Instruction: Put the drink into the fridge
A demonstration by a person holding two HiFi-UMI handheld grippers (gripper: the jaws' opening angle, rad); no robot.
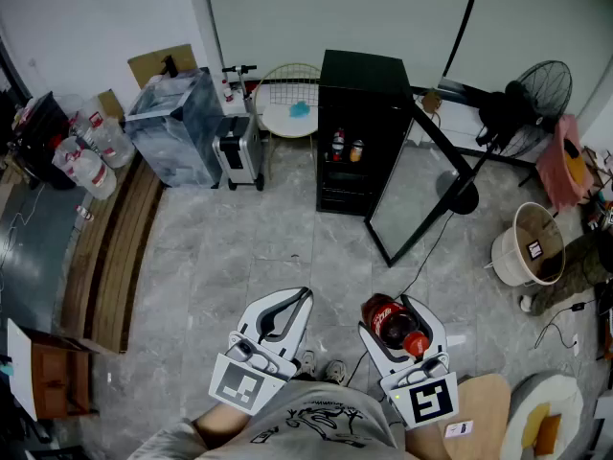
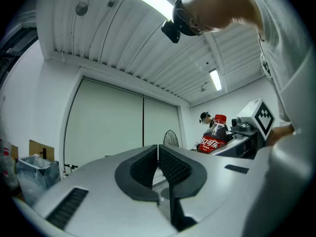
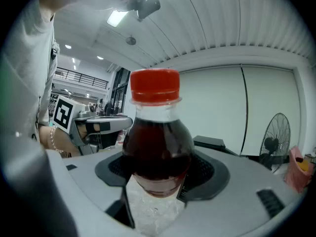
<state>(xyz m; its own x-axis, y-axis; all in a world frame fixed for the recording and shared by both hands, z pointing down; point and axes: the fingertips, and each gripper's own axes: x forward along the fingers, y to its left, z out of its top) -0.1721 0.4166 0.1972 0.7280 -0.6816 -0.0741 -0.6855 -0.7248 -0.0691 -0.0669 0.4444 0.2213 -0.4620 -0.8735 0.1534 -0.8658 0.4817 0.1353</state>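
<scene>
Close to you, your right gripper (image 3: 156, 172) is squeezed tight around the cola bottle (image 3: 157, 147). The pads press on its round sides, and the red cap points up. Your left gripper (image 2: 158, 154), just beside it, is pinched closed with nothing in it.

Farther out there is bare grey floor (image 1: 259, 228). Across it stands the black fridge (image 1: 362, 80), well apart from you. Its glass door (image 1: 410, 199) already hangs open, and a few drinks (image 1: 346, 148) sit on a shelf inside.

So I think you are at the carrying step: the drink is picked up but not put away yet. Next you need to walk to the fridge, keep the bottle standing up, steer past the open door, and find a free spot on a shelf.
</scene>
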